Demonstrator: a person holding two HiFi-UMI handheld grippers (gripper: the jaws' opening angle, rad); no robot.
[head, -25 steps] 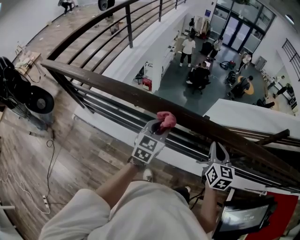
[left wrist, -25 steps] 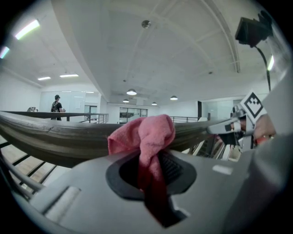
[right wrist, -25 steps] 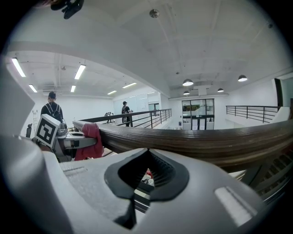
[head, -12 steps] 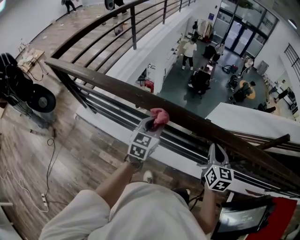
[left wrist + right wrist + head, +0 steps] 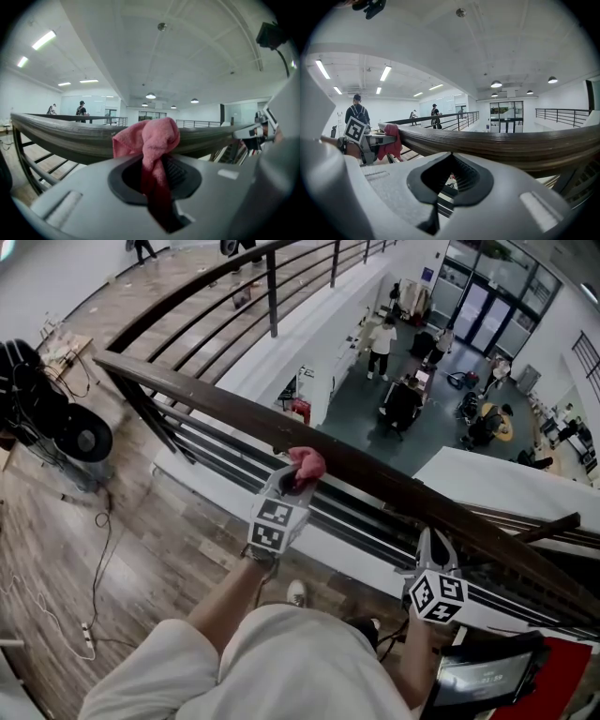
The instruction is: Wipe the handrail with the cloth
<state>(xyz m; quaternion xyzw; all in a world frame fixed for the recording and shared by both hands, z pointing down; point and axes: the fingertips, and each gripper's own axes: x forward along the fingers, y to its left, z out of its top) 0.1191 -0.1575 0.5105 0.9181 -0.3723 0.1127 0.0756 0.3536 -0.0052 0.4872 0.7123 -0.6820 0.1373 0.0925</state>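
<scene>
Pink cloth (image 5: 307,463) on top of the dark wooden handrail (image 5: 206,401), clamped in the left gripper (image 5: 296,480).

Left jaws closed on the cloth's lower folds, with the bunched upper part standing above the jaw tips and lying against the rail's near edge and top. Right gripper (image 5: 436,542) with jaws drawn together and nothing between them. Tips just under the handrail's near side, well apart from the cloth, further along the rail to the right. Handrail running diagonally from upper left to lower right in the head view. Thin black bars (image 5: 375,521) beneath the rail. Wood-plank floor (image 5: 141,549) on the near side, with a thin cable (image 5: 101,545) trailing across it. Black equipment (image 5: 56,427) at far left. Screen (image 5: 478,676) at lower right. Beyond the rail, a lower hall with several people (image 5: 380,338).
</scene>
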